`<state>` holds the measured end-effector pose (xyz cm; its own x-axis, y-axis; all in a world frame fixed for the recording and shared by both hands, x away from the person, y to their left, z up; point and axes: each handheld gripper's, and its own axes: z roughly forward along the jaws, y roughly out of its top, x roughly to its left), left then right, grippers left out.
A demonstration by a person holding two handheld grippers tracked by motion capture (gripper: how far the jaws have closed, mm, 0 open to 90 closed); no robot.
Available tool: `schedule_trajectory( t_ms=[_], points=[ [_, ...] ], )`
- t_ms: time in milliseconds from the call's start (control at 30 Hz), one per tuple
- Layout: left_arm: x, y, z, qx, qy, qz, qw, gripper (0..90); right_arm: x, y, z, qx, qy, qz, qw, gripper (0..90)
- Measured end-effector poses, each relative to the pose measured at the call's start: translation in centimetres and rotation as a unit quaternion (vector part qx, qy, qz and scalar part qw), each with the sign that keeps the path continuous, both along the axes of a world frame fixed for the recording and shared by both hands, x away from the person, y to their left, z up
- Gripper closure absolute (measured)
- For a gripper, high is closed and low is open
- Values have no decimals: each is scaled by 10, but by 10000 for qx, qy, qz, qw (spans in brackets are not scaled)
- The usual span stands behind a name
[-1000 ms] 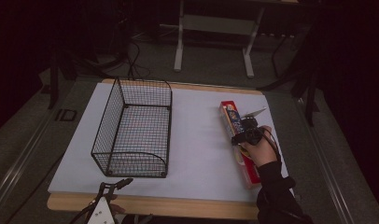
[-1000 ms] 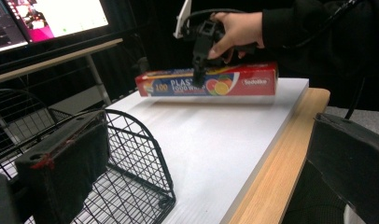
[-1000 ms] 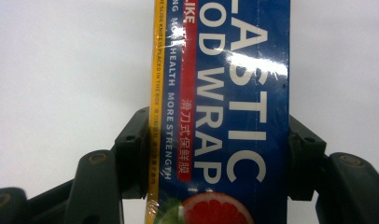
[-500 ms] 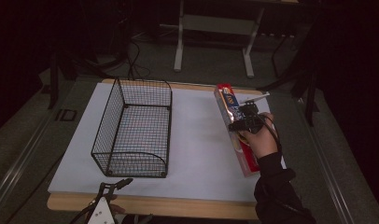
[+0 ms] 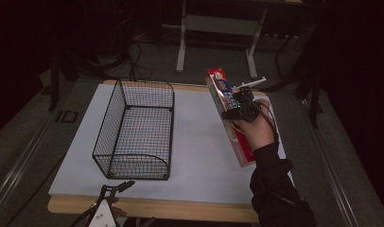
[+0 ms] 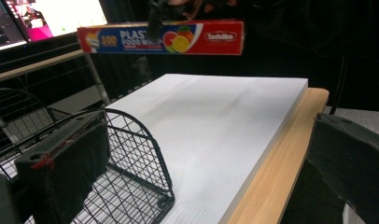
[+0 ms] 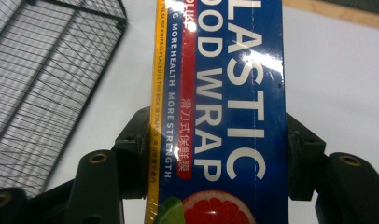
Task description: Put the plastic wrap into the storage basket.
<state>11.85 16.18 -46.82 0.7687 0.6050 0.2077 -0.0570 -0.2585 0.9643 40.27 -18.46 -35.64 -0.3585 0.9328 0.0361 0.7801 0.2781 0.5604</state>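
Right gripper [image 5: 238, 105] pinching a plastic wrap box [image 5: 230, 118], lifted clear of the table [image 5: 199, 142] (right of the wire basket [image 5: 135, 130]). Left gripper [image 6: 211, 154] spread wide, near the basket's front corner.

I see a white sheet [image 5: 195, 156] covering the wooden desk [image 5: 180, 208], a lit monitor [image 6: 57, 16] behind it, and a metal frame [image 5: 218, 28] on the floor.

1. The worktop [image 5: 180, 208] is of light wood, with its front edge bare.
2. A white sheet [image 5: 199, 142] covers most of it.
3. A black wire basket [image 5: 133, 130] stands on the sheet's left part.
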Motion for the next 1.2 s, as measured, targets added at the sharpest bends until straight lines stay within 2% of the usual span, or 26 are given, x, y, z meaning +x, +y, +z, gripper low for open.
schedule_trajectory(
  t_ms=[133, 267, 633, 800, 1200],
  points=[
    [0, 0, 0, 6, 5, -2, 10000, 1, -1, 17, 12, 20, -166, 156, 9997, 394],
    [0, 0, 0, 19, 10, 1, 10000, 1, -2, 35, 22, 70, -238, 306, 9992, 394],
    [0, 1, 0, 20, 3, -10, 10000, 1, -2, 91, 38, 101, -463, 758, 9960, 394],
    [-1, 2, 0, -7, -1, -20, 10000, 1, -1, 114, 43, 98, -571, 916, 9941, 394],
    [-3, 4, 0, -23, -14, -12, 10000, 1, 3, 163, 42, 199, -566, 1248, 9904, 394]
  ],
)
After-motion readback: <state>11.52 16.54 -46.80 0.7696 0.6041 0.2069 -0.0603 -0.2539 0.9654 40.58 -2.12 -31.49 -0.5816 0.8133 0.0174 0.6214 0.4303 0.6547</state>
